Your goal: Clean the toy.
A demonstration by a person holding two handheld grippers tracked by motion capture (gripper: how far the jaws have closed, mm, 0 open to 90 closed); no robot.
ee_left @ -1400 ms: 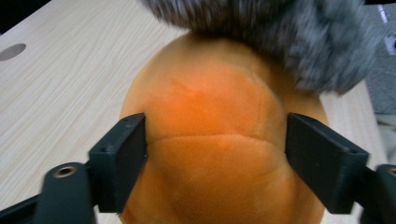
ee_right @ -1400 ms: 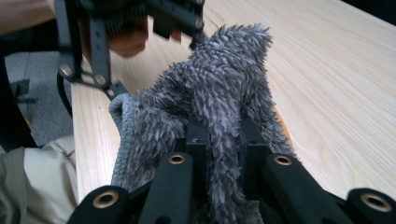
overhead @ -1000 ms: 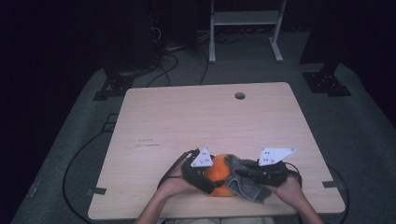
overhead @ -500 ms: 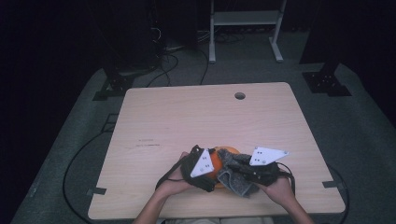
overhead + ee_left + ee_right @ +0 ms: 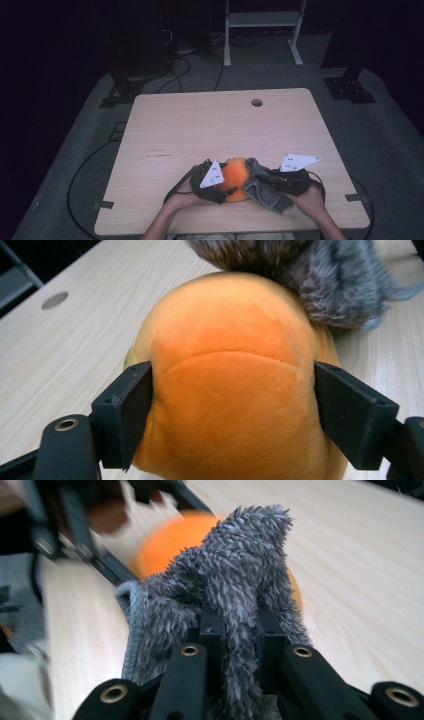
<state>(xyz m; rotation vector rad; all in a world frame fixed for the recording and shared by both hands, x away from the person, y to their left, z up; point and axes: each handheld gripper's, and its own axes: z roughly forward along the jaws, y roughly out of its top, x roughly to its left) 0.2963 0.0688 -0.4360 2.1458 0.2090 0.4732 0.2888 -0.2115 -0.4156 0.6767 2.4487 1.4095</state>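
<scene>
at the near edge of a light wooden table (image 5: 200, 125), the left gripper (image 5: 220, 186) grips a round orange plush toy (image 5: 236, 176), its two black jaws pressed against the toy's sides after having just closed in on it, as the left gripper view shows. the right gripper (image 5: 270, 176) is clamped tight on a fold of a fuzzy grey cloth (image 5: 267, 194), which lies draped against the right side of the toy and spills onto the tabletop beside it. a small round hole (image 5: 257, 102) marks the table's far side.
</scene>
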